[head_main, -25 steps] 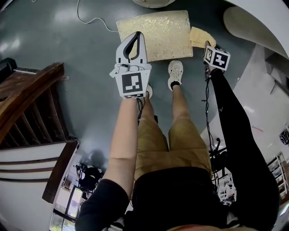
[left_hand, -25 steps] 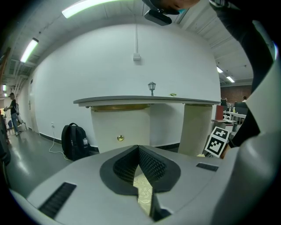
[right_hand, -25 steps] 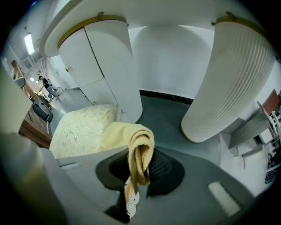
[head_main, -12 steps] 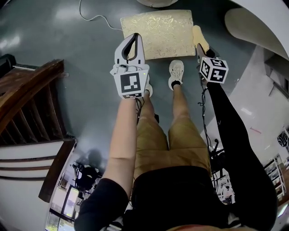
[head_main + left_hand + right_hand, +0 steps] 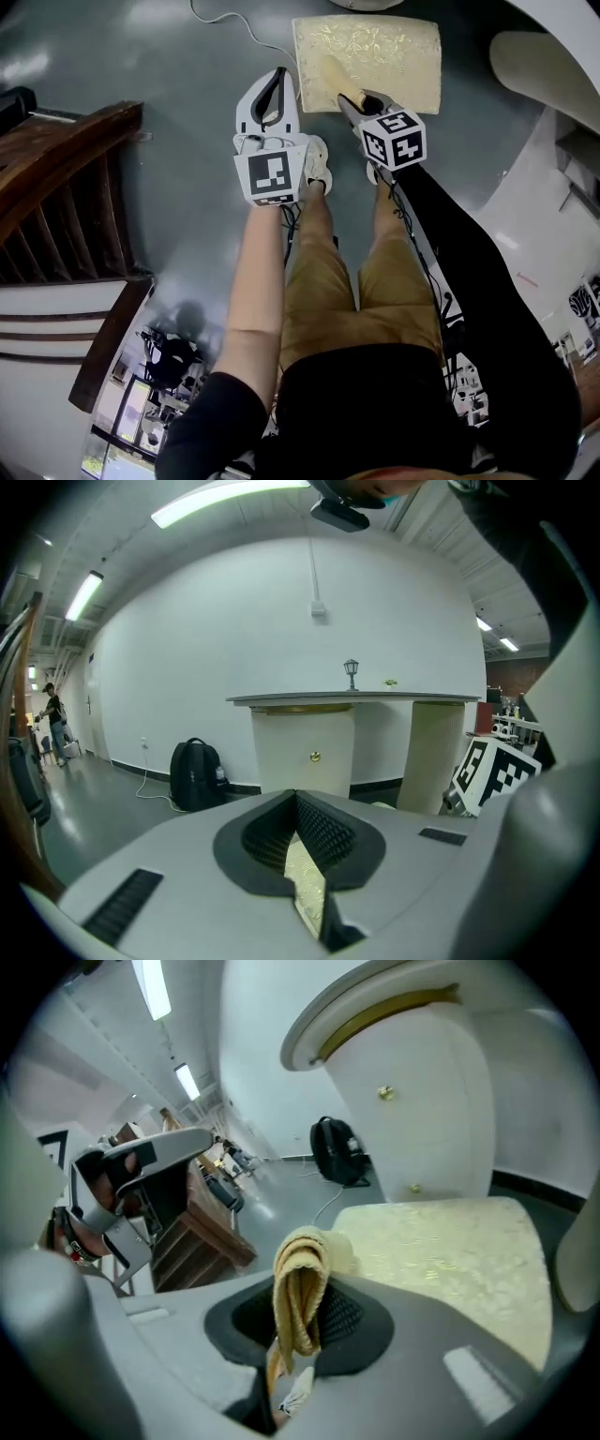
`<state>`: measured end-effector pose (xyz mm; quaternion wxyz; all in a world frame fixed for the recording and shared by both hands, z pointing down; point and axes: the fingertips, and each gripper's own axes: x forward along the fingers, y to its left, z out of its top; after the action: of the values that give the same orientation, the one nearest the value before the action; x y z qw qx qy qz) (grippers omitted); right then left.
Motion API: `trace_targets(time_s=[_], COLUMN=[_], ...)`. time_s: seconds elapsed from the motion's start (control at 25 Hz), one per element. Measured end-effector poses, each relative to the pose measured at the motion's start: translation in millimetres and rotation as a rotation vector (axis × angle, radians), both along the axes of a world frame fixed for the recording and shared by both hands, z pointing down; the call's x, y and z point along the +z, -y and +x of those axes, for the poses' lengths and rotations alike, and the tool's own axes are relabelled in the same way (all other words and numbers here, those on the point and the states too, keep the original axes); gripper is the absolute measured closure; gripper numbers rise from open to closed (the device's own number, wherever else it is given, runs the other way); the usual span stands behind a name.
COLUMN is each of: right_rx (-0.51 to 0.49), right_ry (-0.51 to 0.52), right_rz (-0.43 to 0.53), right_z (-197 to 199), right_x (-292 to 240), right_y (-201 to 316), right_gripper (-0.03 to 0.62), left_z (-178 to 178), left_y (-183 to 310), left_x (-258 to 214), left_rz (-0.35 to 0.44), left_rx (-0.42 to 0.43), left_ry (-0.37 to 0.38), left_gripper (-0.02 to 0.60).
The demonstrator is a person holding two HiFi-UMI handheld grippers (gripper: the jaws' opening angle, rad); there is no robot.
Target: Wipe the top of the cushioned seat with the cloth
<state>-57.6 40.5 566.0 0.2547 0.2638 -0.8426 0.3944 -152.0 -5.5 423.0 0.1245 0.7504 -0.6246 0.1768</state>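
Note:
The cushioned seat (image 5: 384,47) is a gold patterned pad at the top of the head view. My right gripper (image 5: 352,101) is shut on the yellow cloth (image 5: 330,75), which lies on the seat's front left part. In the right gripper view the cloth (image 5: 300,1288) is folded between the jaws, with the seat (image 5: 450,1251) spreading beyond it. My left gripper (image 5: 278,77) hovers over the floor just left of the seat, shut and holding nothing. A sliver of the seat (image 5: 305,878) shows between its jaws.
A dark wooden stair rail (image 5: 66,178) stands at the left. A white cable (image 5: 234,23) trails on the grey floor. A white round counter (image 5: 412,1082) and a black backpack (image 5: 195,773) stand behind the seat. The person's shoes (image 5: 317,164) are just before the seat.
My right gripper has swung left with the cloth, from beside the seat's right edge onto its front left part. The left gripper has barely moved.

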Motion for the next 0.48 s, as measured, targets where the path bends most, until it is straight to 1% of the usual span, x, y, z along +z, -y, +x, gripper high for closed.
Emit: trace_targets(time_s=[0.08,0.12,0.2,0.28,0.36,0.48], right_rx=[-0.070,-0.087,-0.070,-0.021,0.017,0.048], right_ry=[0.023,0.025,-0.005,-0.081,-0.158,-0.218], right_rz=[-0.047,-0.080,-0.149,-0.197,-0.222,-0.209], right_z=[-37,-50,-63,-59,-46,-21], right_x=[5,11,29,48,61,69], right_y=[-18,-24,-30,-28,-22,-12], right_gripper=[0.536,0.536,0.536,0.536,0.536,0.537], left_z=[-14,-19,-27,-33,-37,-36], left_y=[-7,-9,-15,-19,-20,-21], left_x=[-1,-1,-1,-5,-12,-16], left_rz=[0.000,-0.001,-0.007,-0.009,-0.002,0.007], left_rx=[-0.015,-0.019,-0.018,-0.015,-0.015,-0.015], left_ry=[-0.003,-0.003,0.003,0.012,0.011,0.009], left_gripper=[0.574,0.574,0.574,0.574,0.574,0.574])
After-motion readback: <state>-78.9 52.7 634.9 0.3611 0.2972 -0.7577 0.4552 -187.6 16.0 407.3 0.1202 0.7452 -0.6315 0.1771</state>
